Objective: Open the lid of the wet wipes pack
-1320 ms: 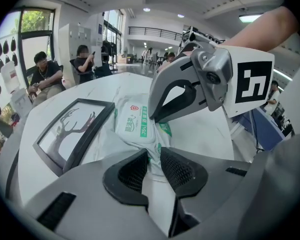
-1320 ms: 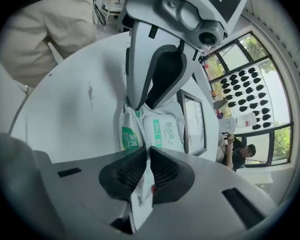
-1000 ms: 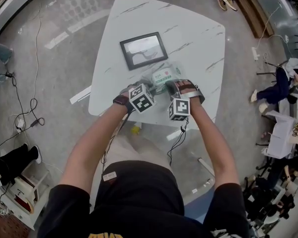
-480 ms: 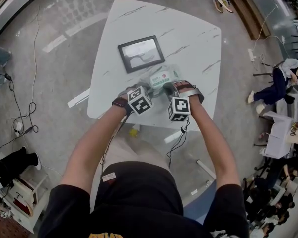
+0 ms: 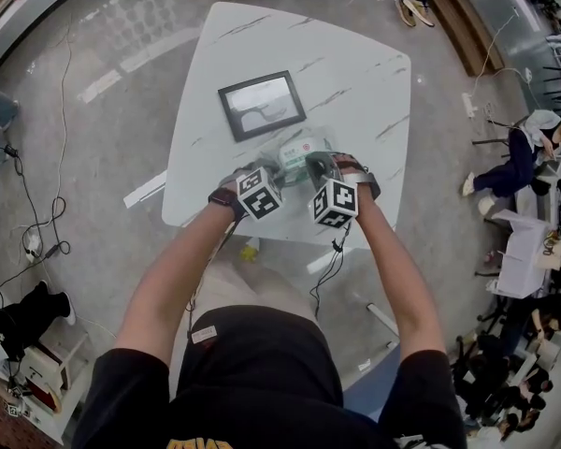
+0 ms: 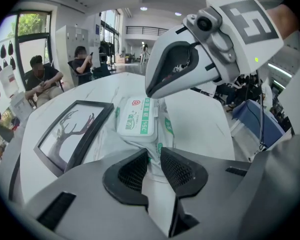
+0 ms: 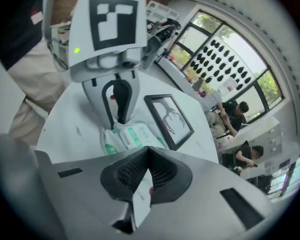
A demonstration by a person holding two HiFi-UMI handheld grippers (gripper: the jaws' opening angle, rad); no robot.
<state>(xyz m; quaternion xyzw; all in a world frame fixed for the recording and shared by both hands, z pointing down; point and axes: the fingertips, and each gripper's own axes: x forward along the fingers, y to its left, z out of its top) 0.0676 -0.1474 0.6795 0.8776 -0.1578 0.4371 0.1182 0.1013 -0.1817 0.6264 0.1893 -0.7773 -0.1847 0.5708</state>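
1. Here, the wet wipes pack (image 5: pixel 302 152) lies on the white, marble-patterned surface (image 5: pixel 355 73). It is near the front edge, just on the person's side of a black picture frame (image 5: pixel 261 106) that holds a drawing of a bare tree.
2. The left claw (image 6: pixel 155 156) grasps the pack. Its two mesh pads pinch the crinkled wrapper (image 6: pixel 165 129) at the pack's near end, and the film bunches up between them.
3. The pack's white lid (image 6: pixel 135 120), printed in green with a small red shield, lies flat and closed on top of the pack.
4. The right claw (image 7: pixel 147 151) is clenched, its pads pressed together tip to tip.
5. In the left gripper view, the right claw comes down from above with its tip at the far end of the lid. Whether it nips the lid's edge cannot be told.
6. In the head view, both claws meet over the pack and point steeply down at the surface.
7. The left marker cube (image 5: pixel 259 193) and the right marker cube (image 5: pixel 334 202) sit side by side, close together but apart.
8. The person's bare forearms (image 5: pixel 168 279) reach in from the bottom of the head view towards the two claws.
9. Beyond the surface, seated people (image 6: pixel 40 76) show in the left gripper view, and cables (image 5: pixel 61 195) trail across the grey floor (image 5: pixel 112 138).
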